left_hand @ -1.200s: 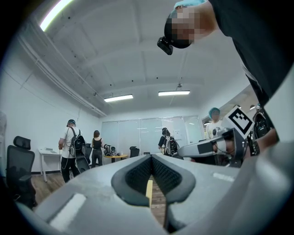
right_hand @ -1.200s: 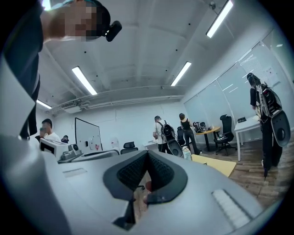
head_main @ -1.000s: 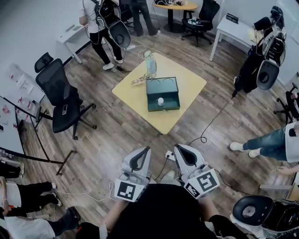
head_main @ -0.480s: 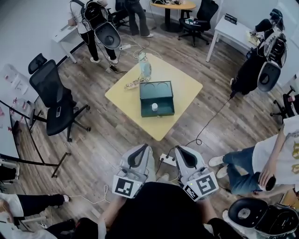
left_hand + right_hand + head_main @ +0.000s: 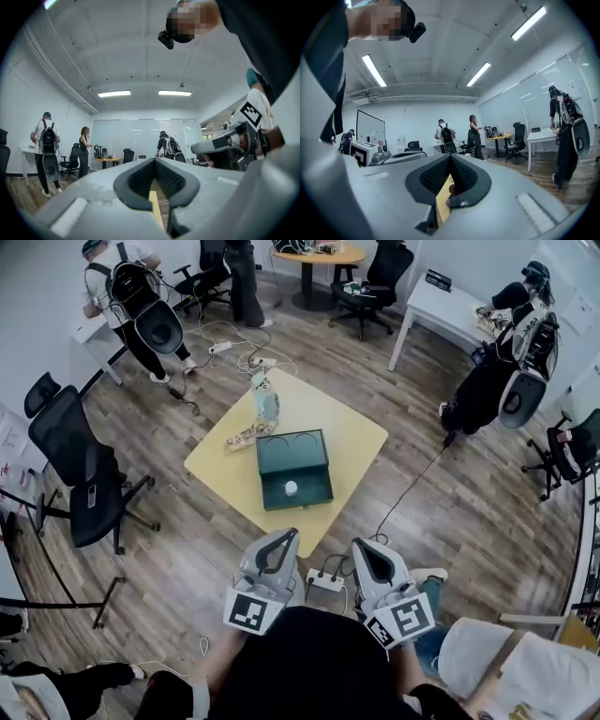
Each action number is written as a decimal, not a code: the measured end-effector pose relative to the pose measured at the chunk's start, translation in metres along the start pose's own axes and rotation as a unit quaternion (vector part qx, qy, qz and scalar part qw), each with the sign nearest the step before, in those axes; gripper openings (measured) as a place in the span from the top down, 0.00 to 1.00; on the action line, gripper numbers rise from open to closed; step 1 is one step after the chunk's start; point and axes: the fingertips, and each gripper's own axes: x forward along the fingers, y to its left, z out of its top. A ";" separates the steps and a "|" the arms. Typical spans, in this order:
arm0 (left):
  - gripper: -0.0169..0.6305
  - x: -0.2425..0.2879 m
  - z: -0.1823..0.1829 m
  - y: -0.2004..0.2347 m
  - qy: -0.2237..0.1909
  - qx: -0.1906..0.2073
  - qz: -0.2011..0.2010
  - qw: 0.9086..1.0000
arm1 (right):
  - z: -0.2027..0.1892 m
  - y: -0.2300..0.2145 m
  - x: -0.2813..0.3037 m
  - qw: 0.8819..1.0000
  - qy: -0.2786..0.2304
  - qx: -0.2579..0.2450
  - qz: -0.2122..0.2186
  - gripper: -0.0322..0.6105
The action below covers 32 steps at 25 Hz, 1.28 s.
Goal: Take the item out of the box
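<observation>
While both are clenched and empty, L tongs (image 5: 286,538) & R tongs (image 5: 360,547) hang short of the surface (image 5: 354,442). White item (image 5: 291,488) lies at near end of the box (image 5: 263,474), approx. dead ahead of L tongs; L is nearer, R offset to the right.

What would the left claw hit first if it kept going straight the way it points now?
Likely the yellow table: the left claw, shut and empty, points at its near corner, with the green box beyond. It may instead pass over the tabletop and meet the box; height is unclear.
</observation>
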 end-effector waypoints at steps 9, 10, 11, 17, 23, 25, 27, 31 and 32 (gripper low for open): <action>0.97 0.058 -0.018 0.058 0.016 -0.010 -0.035 0.999 | 0.007 -0.028 0.070 0.999 0.002 0.008 -0.032 0.95; 0.97 0.063 -0.021 0.062 0.020 -0.010 -0.041 0.999 | 0.008 -0.031 0.076 0.999 0.003 0.008 -0.036 0.95; 0.97 0.069 -0.025 0.067 0.025 -0.010 -0.046 0.999 | 0.007 -0.035 0.083 0.999 0.004 0.009 -0.041 0.95; 0.97 0.095 -0.051 0.098 0.048 -0.013 -0.068 0.996 | 0.000 -0.048 0.117 0.998 0.009 0.018 -0.067 0.95; 0.97 0.115 -0.088 0.118 0.080 -0.017 -0.091 0.992 | -0.011 -0.056 0.141 0.995 0.021 0.028 -0.091 0.95; 0.97 0.122 -0.101 0.124 0.096 -0.022 -0.095 0.991 | -0.013 -0.058 0.146 0.994 0.029 0.034 -0.097 0.95; 0.97 0.128 -0.111 0.127 0.110 -0.025 -0.099 0.989 | -0.015 -0.061 0.150 0.993 0.038 0.038 -0.103 0.95; 0.97 0.139 -0.138 0.132 0.137 -0.023 -0.105 0.985 | -0.023 -0.068 0.156 0.991 0.049 0.045 -0.113 0.95; 0.97 0.141 -0.146 0.134 0.144 -0.023 -0.106 0.984 | -0.025 -0.070 0.158 0.991 0.051 0.046 -0.115 0.95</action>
